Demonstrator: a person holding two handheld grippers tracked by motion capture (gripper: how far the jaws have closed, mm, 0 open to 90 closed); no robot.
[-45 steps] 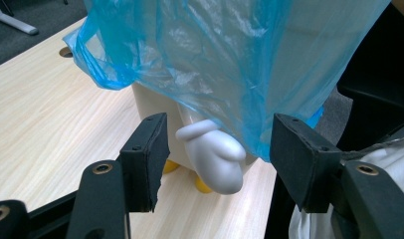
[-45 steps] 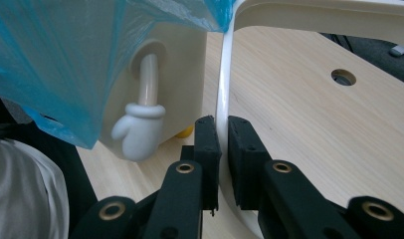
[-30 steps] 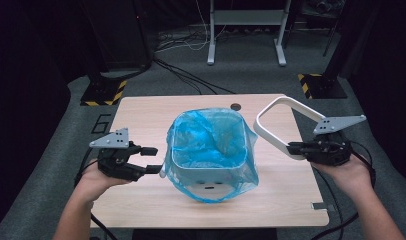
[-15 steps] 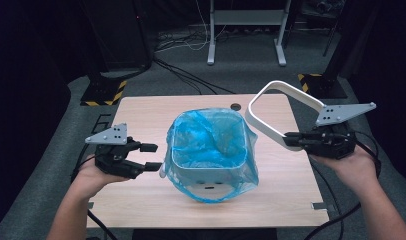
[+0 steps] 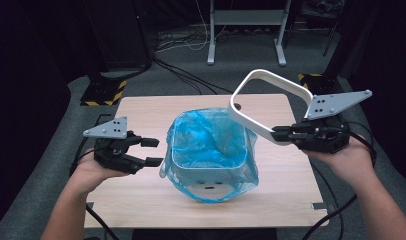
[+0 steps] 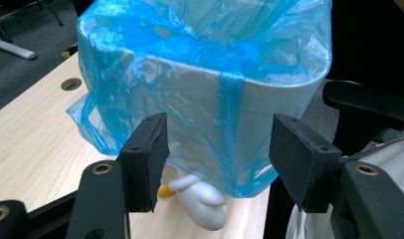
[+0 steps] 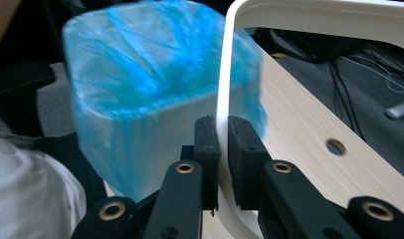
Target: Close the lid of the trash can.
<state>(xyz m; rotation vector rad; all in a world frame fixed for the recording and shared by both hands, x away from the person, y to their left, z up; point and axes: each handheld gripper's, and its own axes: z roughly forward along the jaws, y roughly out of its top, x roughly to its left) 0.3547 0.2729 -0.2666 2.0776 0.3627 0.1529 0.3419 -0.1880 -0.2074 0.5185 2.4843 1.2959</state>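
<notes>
Since the earlier frame we have lifted the white ring [image 5: 269,100] higher at the right of the frame, and it now tilts above the bin's right rim. Our right hand-held gripper [image 5: 280,133] is clenched on the ring's near edge, pads pressing either side of the thin white band. Our left hand-held gripper [image 5: 152,152] sits released at the left, jaws apart and just beside the blue bag [image 5: 211,145]. That bag lines the white bin [image 5: 207,176], which stands at the middle of the bench [image 5: 141,200].
</notes>
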